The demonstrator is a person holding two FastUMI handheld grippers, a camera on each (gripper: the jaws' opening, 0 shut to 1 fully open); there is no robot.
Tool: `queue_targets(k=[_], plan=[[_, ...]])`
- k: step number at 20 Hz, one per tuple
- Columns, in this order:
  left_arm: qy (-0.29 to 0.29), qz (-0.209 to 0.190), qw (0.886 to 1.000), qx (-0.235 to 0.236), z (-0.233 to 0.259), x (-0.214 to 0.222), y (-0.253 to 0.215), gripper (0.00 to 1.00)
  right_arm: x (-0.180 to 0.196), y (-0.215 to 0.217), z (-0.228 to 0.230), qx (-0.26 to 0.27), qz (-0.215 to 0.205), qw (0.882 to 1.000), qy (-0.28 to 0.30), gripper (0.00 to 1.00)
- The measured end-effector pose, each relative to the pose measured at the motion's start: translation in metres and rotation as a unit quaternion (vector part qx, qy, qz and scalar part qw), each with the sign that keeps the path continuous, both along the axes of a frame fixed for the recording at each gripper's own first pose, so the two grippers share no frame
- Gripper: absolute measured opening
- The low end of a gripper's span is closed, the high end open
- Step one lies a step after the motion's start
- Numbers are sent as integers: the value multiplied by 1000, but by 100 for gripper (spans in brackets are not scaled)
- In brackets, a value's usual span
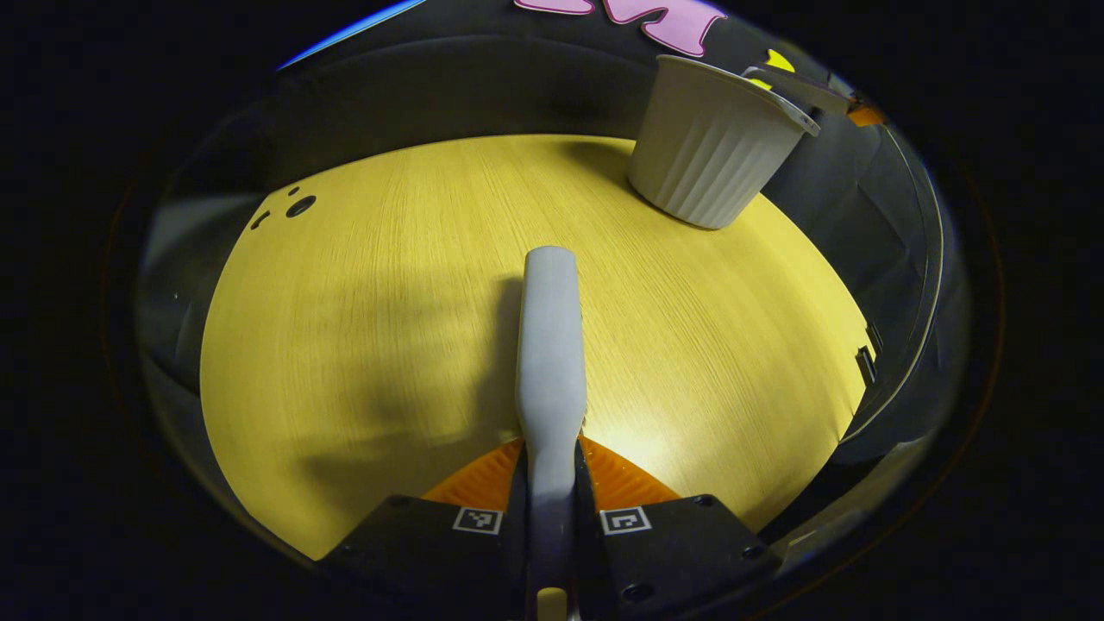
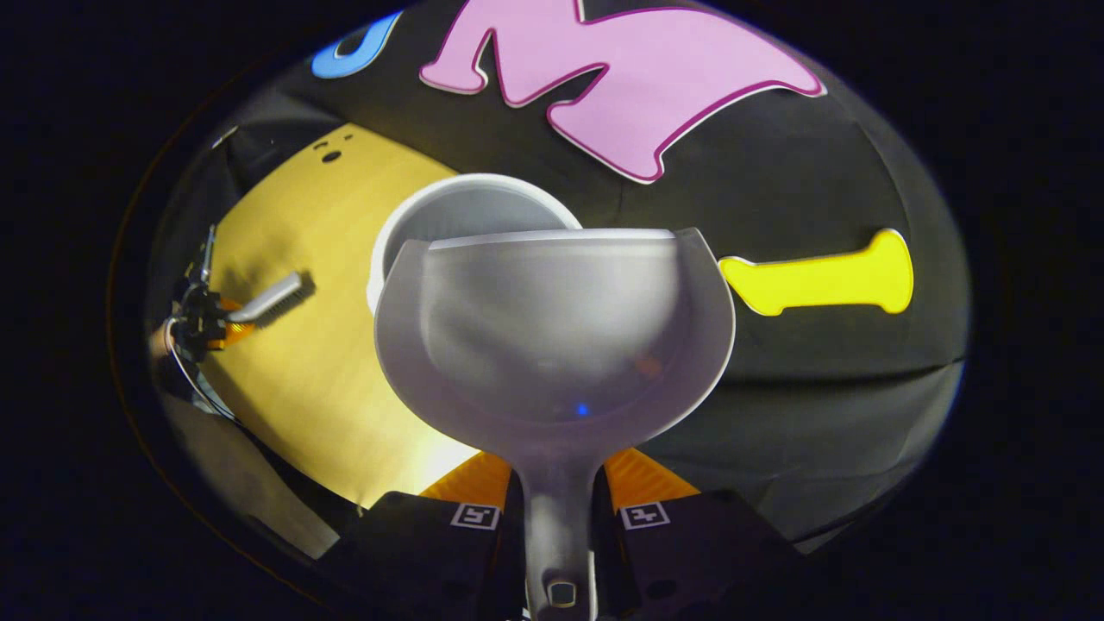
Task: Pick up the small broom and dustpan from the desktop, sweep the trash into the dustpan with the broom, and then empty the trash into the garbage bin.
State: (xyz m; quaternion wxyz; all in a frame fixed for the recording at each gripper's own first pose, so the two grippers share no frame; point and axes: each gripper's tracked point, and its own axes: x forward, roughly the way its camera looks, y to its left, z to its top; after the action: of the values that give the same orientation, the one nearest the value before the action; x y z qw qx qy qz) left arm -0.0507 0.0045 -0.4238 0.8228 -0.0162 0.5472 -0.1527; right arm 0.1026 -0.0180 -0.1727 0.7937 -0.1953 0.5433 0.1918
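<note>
In the left gripper view we see the left gripper (image 1: pixel 552 492) with its jaws closed almost fully on the handle of the small broom (image 1: pixel 549 345), both fingers pressing its sides. The broom extends straight forward above the wooden table (image 1: pixel 362 345), casting a shadow to its left. Toward the upper right, the ribbed white garbage bin (image 1: pixel 703 147) stands on the far part of the table, near its edge. In the right gripper view, at the far left, we see the same left gripper (image 2: pixel 226 321) holding the broom (image 2: pixel 272 297) above the table (image 2: pixel 293 388), bristles pointing down. At the centre, the dustpan (image 2: pixel 552 336) is raised with its open scoop facing the camera; its front lip lies over the rim of the garbage bin (image 2: pixel 466 203), which sits just behind it. We cannot tell whether they touch. At the bottom centre, the right gripper (image 2: pixel 559 509) has its jaws narrowed onto the dustpan handle, both fingers clamping it.
</note>
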Motion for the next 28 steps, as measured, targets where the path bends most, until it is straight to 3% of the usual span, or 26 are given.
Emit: queue_targets(k=[6,12,20,28], plan=[[5,3,1000,18,0,-1,0,28,-51,12,19,84,-27,996,-19,36],[8,11,999,36,1,2,-3,27,-134,40,5,132,-11,991,12,36],[14,23,998,52,-3,5,-3,27,-228,100,-78,165,-9,982,87,36],[20,31,998,59,-3,3,-4,27,-256,155,-195,166,-43,977,127,36]])
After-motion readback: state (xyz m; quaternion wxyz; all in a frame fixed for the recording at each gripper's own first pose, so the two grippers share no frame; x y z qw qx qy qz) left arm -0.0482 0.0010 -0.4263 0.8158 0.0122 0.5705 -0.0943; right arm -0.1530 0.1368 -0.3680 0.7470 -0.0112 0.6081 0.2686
